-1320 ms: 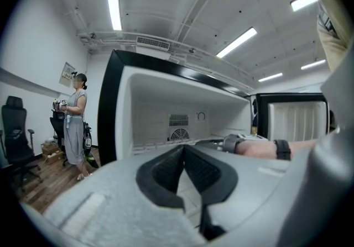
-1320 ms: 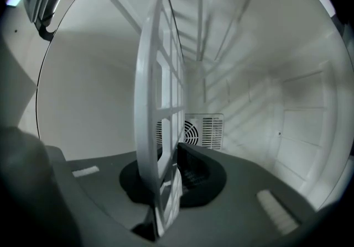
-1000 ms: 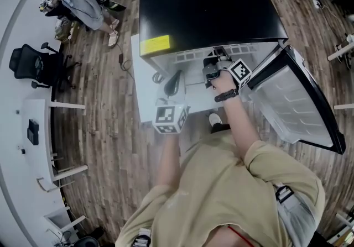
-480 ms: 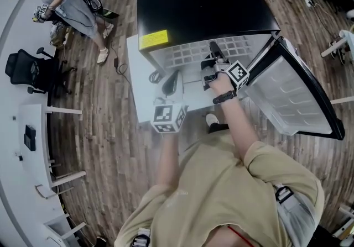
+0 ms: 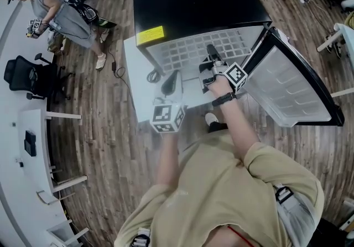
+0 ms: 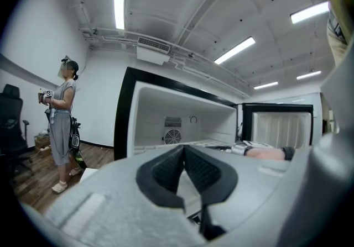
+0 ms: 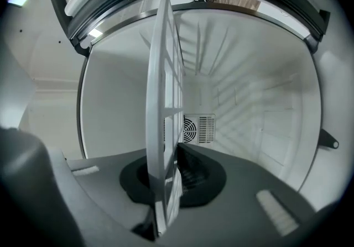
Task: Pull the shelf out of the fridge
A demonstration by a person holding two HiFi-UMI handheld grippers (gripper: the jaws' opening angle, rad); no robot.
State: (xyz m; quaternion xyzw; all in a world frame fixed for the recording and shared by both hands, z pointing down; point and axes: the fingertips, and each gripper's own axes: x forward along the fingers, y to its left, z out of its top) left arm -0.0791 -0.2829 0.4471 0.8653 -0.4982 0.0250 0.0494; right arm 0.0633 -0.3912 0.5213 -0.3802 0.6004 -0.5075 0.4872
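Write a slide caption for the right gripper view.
Right gripper clamped on the white shelf edge, facing the fridge interior and its rear fan.

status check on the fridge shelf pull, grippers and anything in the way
Right gripper shut on shelf front edge. Left gripper shut, empty, held outside fridge. Shelf partly out. Door swung wide, nothing blocking.
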